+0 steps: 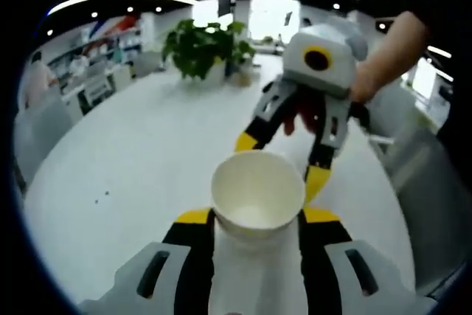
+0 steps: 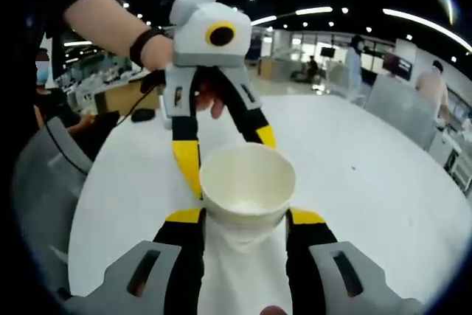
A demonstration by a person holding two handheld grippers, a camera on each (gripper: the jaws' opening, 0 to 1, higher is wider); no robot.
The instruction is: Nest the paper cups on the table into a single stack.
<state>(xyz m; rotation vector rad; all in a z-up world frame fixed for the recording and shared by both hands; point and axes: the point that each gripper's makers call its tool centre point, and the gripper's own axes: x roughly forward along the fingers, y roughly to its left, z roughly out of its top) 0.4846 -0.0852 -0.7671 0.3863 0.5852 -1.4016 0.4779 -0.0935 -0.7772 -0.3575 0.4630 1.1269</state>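
Holding a white paper cup [image 1: 258, 198] between its yellow-tipped jaws, the left tool [image 1: 257, 217] rises from six o'clock in the left gripper view; the jaws press against the cup's lower wall on both sides, closed onto it, and the cup stands upright with its open mouth facing the camera. At about ten o'clock of that view sits a potted plant [image 1: 205, 46] at the far edge of the white counter [image 1: 125, 160]. At about one o'clock the right tool [image 1: 282, 160] reaches in from the right, held by a person's hand [image 1: 365, 82], its jaws spread apart, one tip just beside the cup's rim and the other beside its right wall (whether either touches, I cannot tell).

In the right gripper view the left tool [image 2: 227, 158] hangs at eleven o'clock, gripped by a hand [image 2: 158, 53] wearing a dark wristband [image 2: 140, 43], with its jaws spread wide behind the cup. The paper cup [image 2: 247, 191] sits at the centre, just above six o'clock, with the right tool [image 2: 245, 217] closed on its tapered base from both sides. Beyond, at two o'clock, people stand in the background past the counter [image 2: 369, 175].
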